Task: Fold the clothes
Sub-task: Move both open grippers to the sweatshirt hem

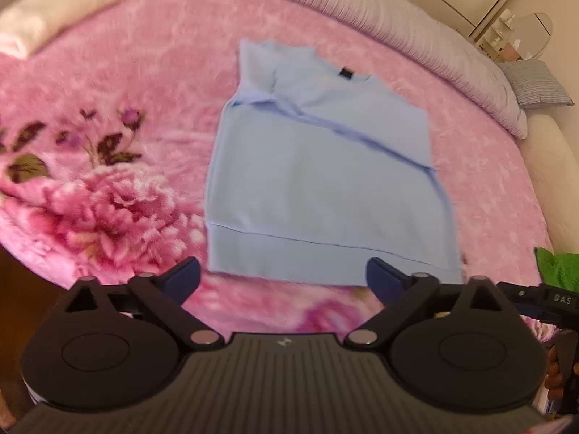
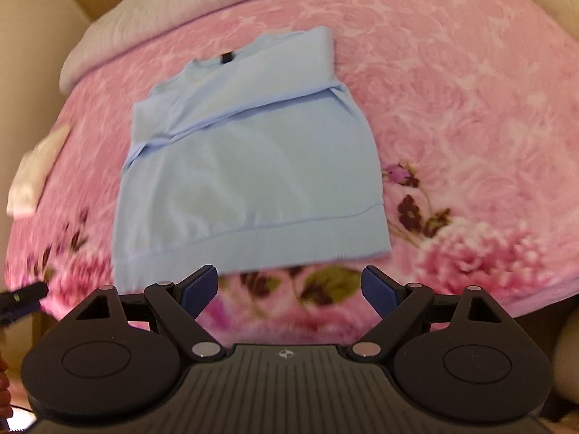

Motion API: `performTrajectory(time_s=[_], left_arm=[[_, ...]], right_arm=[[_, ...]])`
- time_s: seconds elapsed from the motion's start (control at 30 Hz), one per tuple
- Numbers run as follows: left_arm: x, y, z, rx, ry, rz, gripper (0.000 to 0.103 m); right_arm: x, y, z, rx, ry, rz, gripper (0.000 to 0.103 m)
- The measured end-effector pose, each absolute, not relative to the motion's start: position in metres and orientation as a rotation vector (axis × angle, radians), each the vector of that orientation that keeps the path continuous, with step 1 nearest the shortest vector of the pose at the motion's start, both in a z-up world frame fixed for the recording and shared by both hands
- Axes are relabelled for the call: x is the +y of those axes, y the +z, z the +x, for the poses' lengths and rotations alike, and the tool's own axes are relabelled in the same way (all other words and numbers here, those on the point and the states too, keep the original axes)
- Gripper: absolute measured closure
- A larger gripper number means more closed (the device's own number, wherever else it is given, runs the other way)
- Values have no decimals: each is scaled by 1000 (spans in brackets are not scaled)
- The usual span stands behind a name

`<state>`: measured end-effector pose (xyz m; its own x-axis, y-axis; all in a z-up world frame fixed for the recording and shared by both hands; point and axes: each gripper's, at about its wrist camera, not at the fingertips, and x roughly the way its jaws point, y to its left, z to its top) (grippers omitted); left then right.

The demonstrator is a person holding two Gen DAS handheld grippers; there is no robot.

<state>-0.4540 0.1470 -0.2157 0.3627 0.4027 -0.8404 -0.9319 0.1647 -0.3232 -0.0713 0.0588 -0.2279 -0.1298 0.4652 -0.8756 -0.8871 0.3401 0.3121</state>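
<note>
Sweater (image 1: 318, 166), pale blue, lies flat mid-bed on the pink floral blanket (image 1: 144, 90), sleeves tucked in across the chest, hem toward me near the bed's front edge, long axis running away to the headboard side. My left tool (image 1: 284, 278) and right tool (image 2: 289, 282) both hover spread wide, gripping nothing, just short of the hem (left looks nearer). Only the left view shows the pillow (image 1: 535, 83) and something green (image 1: 557, 267).

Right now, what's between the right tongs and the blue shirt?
Only pink flowered blanket. The right wrist view shows that bare strip between the open right tongs and the blue shirt hem.
</note>
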Motion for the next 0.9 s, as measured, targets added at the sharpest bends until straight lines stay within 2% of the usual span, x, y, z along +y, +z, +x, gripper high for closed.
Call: performTrajectory(time_s=[0.2,0.5,0.6,0.7,0.8,0.9], left_arm=[[202,-301,-485,607,966,-1064,36],[209,-348,-516,503,827,-992,38],[204,-350,-536,436,784,-1019,41],[202,-348,-554,369,764,-1101,41],[205,-352,-559,351,790,-1114,41],[209,-363,-560,320,802,-1188,41]], right_arm=[[61,-301,-33,1184,1229,-211,22],[27,-344,-4,1151,1317,21,33],[10,-343,-8,1159,1306,56,37],[0,-334,-8,1251,1295,153,38],[5,-322,-6,1204,1333,91,38],[13,-328,11,1263,1337,120,41]])
